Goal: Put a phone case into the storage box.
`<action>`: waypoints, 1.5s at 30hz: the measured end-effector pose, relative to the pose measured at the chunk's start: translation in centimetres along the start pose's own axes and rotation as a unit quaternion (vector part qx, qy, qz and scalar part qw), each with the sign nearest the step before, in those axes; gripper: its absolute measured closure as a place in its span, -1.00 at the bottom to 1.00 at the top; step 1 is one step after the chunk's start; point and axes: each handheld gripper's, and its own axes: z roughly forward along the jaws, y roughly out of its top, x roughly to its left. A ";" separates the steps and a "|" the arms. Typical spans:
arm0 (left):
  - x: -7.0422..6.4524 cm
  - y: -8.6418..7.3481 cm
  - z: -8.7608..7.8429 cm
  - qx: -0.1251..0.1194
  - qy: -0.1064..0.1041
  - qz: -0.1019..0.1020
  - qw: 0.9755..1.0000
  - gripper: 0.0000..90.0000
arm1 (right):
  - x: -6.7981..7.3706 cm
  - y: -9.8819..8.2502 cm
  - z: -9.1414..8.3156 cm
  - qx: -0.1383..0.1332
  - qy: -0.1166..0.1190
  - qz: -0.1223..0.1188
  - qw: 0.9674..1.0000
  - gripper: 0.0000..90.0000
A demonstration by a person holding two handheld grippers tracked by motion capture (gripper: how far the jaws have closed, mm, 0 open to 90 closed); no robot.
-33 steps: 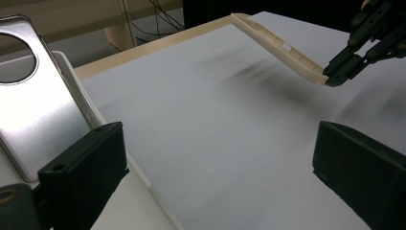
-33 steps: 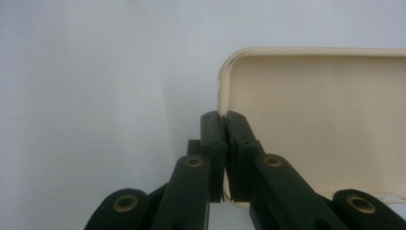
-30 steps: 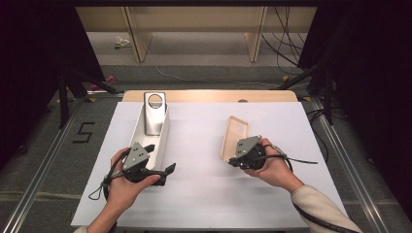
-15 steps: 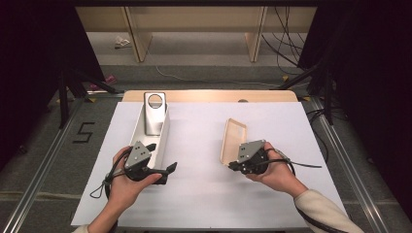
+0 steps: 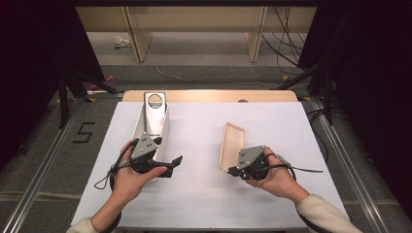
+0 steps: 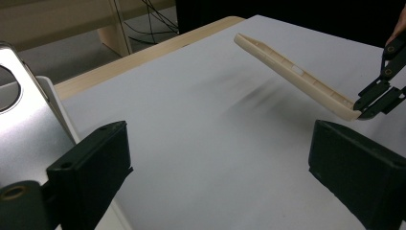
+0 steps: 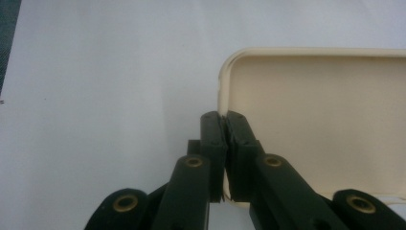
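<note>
The right gripper (image 5: 233,171) has its fingers clamped on the rim of the cream plastic phone case (image 5: 231,144), tilting it off the white counter (image 5: 204,194). The left gripper (image 5: 176,160) waits with fingers spread apart, probably to take the case's free end next.

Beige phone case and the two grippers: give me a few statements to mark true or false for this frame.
1. The right gripper has its jaws shut on the rim of the beige phone case. True.
2. The left gripper has its jaws shut on the case. False: its jaws stand open with nothing between them.
3. The case lies flat on the white table. False: in the left gripper view it hangs tilted, far end raised.
4. A silver metal stand with a round hole sits by the left gripper. True.
</note>
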 end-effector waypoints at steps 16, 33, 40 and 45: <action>-1.4 3.6 4.1 0.020 -0.032 0.017 0.999 -0.81 | 0.9 0.8 0.3 -0.004 0.006 -0.014 1.000 0.95; -1.9 5.9 8.8 0.059 -0.036 0.010 0.998 -0.76 | 1.7 1.8 0.8 -0.007 0.012 -0.030 0.999 0.95; -1.9 6.6 10.9 0.084 -0.040 -0.001 0.996 -0.64 | 1.9 2.0 0.8 -0.008 0.011 -0.034 0.999 0.95; -2.0 6.7 12.1 0.105 -0.038 -0.016 0.994 -0.52 | 1.9 2.1 0.8 -0.009 0.012 -0.035 0.999 0.95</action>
